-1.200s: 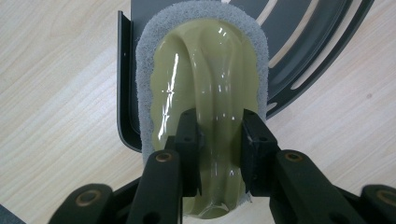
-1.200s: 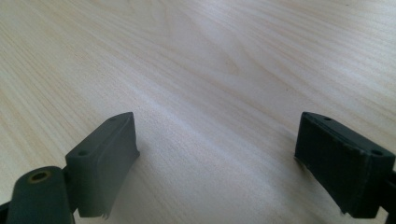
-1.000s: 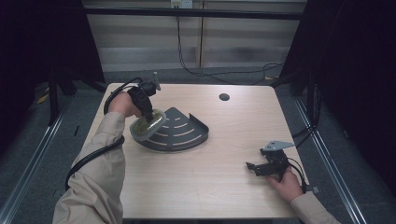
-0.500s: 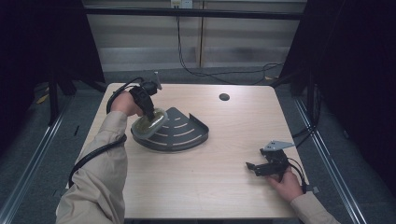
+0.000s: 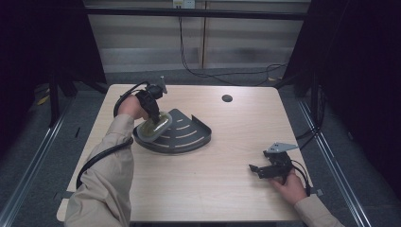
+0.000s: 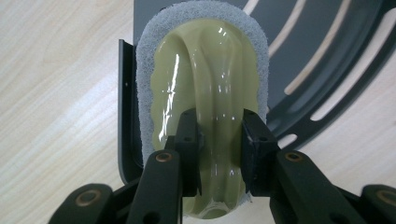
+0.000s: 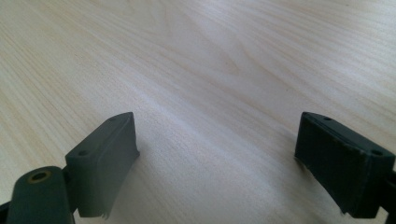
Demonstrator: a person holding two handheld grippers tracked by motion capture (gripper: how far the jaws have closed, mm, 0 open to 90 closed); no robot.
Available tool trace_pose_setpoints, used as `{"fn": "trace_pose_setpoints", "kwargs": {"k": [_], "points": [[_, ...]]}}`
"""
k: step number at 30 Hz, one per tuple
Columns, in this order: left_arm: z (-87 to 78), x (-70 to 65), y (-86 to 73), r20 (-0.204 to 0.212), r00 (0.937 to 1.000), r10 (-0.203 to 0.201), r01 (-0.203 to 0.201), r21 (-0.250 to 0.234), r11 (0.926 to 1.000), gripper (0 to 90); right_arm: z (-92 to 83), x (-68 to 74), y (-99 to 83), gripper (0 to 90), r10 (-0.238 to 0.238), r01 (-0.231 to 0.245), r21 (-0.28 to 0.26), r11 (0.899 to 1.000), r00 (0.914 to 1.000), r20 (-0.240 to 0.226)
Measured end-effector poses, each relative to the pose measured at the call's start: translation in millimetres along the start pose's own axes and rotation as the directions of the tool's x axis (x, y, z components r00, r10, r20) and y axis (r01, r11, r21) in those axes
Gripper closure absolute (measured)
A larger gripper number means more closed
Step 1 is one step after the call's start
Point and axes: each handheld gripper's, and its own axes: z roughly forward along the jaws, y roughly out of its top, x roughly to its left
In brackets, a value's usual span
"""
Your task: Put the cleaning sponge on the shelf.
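The left gripper is clamping the scrubber's glossy yellow handle, pressing it on the dark slotted tray toward the table's left edge. The right gripper is resting near the right edge, jaws spread wide apart.

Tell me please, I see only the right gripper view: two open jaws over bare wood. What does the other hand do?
Observer: The left gripper is shut on a yellow-green scrubber with a grey pad around its edge.
Operator: Where is that scrubber?
Observer: It lies at the left end of a dark slotted rack, which sits left of centre on the table.
Operator: And my right gripper, is it near the rack?
Observer: No. The right gripper sits low near the table's front right corner, well apart from the rack.
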Motion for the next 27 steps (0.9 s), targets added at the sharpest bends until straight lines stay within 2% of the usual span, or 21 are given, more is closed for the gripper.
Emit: {"fn": "trace_pose_setpoints", "kwargs": {"k": [6, 17, 18, 23, 26, 27], "points": [[6.9, 1.6, 1.1, 0.003, 1.0, 0.003, -0.003, 0.001, 1.0, 71.8, 0.0, 0.0, 0.0, 12.4, 0.0, 0.0, 0.0, 1.0, 1.0, 0.0], [18.5, 9.2, 0.4, 0.004, 0.9996, -0.027, 0.027, -0.021, 0.9994, 71.8, 0.0, -0.1, -0.1, 12.4, -0.002, 0.002, -0.001, 1.0, 1.0, 0.0], [19.5, 10.6, 0.2, 0.003, 0.9998, -0.019, 0.019, -0.016, 0.9997, 71.8, -0.1, -0.1, -0.1, 12.4, -0.002, 0.002, 0.0, 1.0, 1.0, 0.0], [24.1, 14.9, -2.8, -0.007, 0.9991, -0.041, 0.041, -0.022, 0.9989, 71.8, 0.0, -0.1, -0.1, 12.4, -0.002, 0.002, -0.001, 1.0, 1.0, 0.0], [25.9, 16.5, -3.6, -0.002, 0.9993, -0.037, 0.037, -0.018, 0.9992, 71.7, 0.0, -0.1, -0.1, 12.4, -0.001, 0.001, 0.0, 1.0, 1.0, 0.0], [27.9, 16.4, -4.1, 0.001, 0.9988, -0.048, 0.048, -0.017, 0.9987, 71.7, 0.0, -0.1, -0.1, 12.4, -0.001, 0.001, -0.001, 1.0, 1.0, 0.0]]}}
